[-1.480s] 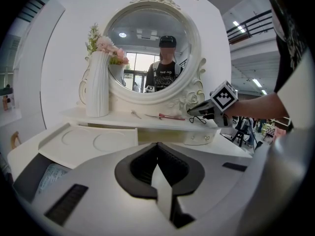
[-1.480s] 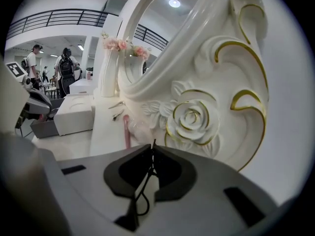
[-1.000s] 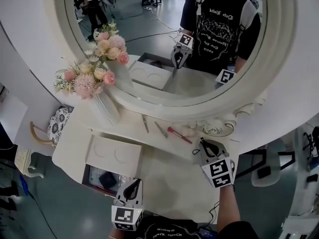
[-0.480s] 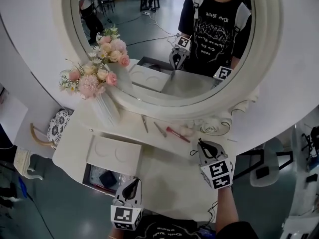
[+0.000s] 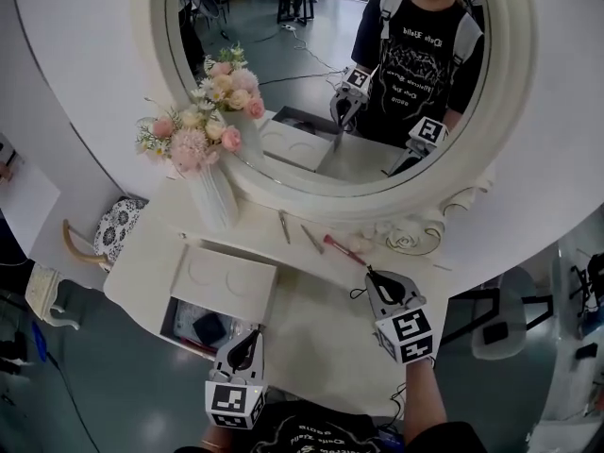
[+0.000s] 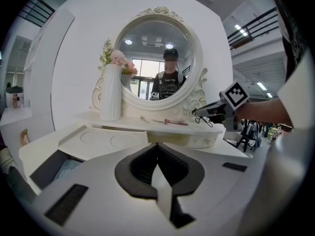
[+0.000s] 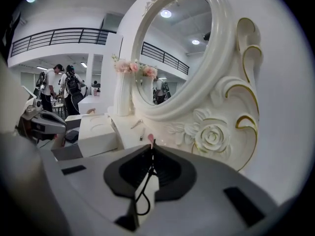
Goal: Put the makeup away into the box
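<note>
Makeup (image 5: 342, 250): three pieces are left unstowed on the shelf (image 5: 250, 220) beyond the right hand-held gripper (image 5: 370, 276), which is clamped on a black loop (image 5: 359, 293); the left hand-held gripper (image 5: 253, 332) is held closed, empty, beside the box (image 5: 173, 311).

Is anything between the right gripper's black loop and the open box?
Mostly bare tabletop. The left gripper hovers at the box's near right corner, partly on the path from the right gripper and its black loop.
</note>
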